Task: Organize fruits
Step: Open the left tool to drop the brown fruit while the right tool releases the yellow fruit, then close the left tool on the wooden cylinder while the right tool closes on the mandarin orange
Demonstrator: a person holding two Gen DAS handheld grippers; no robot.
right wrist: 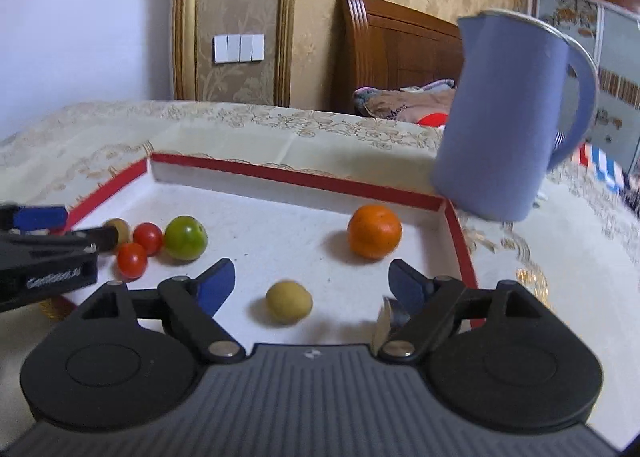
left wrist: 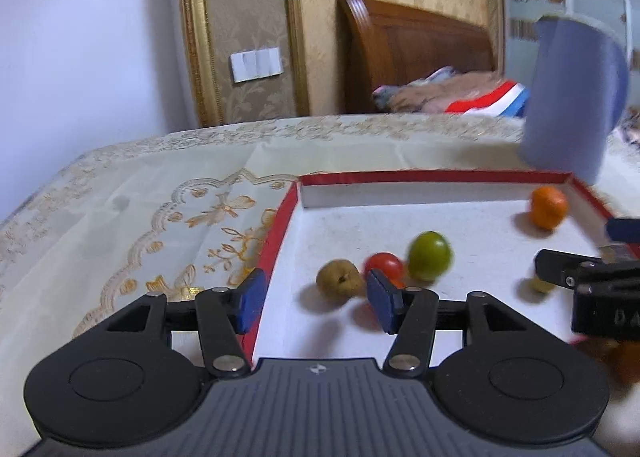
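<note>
A white tray with a red rim (left wrist: 432, 177) (right wrist: 296, 177) lies on the tablecloth and holds loose fruits. In the left wrist view my left gripper (left wrist: 316, 289) is open, its left finger over the tray's rim. A brown fruit (left wrist: 336, 280), a red tomato (left wrist: 384, 265) and a green fruit (left wrist: 430, 256) lie just ahead of it. In the right wrist view my right gripper (right wrist: 312, 273) is open, and a small yellow fruit (right wrist: 289, 301) sits untouched between its fingers. An orange (right wrist: 374, 231) rests beyond, near the tray's far right corner.
A blue jug (right wrist: 508, 117) stands on the cloth just behind the tray's right corner. Two tomatoes (right wrist: 140, 249) cluster by the green fruit (right wrist: 185, 237). The left gripper (right wrist: 68, 227) reaches in from the left edge. A bed with a wooden headboard (left wrist: 412, 49) lies beyond the table.
</note>
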